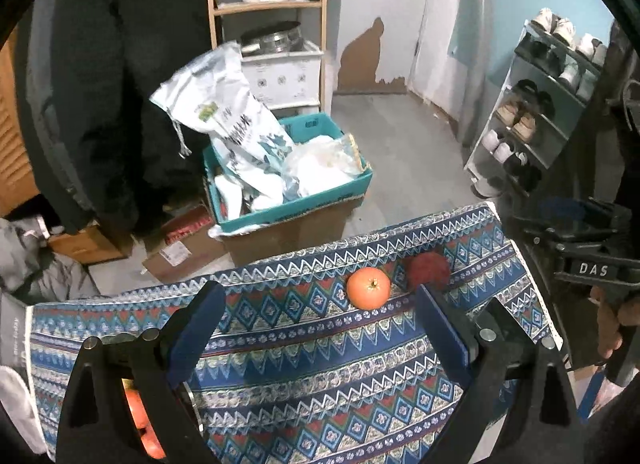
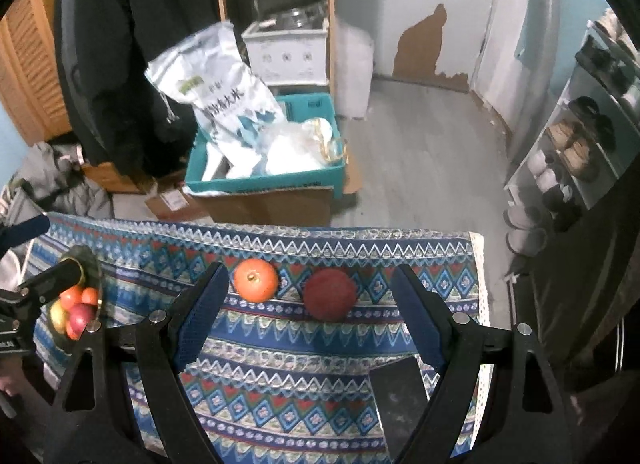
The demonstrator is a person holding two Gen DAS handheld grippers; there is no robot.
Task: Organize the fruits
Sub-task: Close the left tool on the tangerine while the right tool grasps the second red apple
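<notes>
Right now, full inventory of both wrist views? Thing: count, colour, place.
orange: 1, orange, on cloth, far side
dark red fruit: 1, right of the orange
bowl of fruit: 1, mixed red, orange and yellow fruit, left end of table
tablecloth: 1, blue patterned, covers table
teal crate: 1, holds white bags, on floor
shoe rack: 1, right wall
left gripper: fingers open, empty
right gripper: fingers open, empty

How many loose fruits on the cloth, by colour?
Orange: 1, the orange fruit
Dark red: 1, the dark red fruit
Total: 2 loose. More fruit sits in the bowl at left, partly hidden, so uncounted.
</notes>
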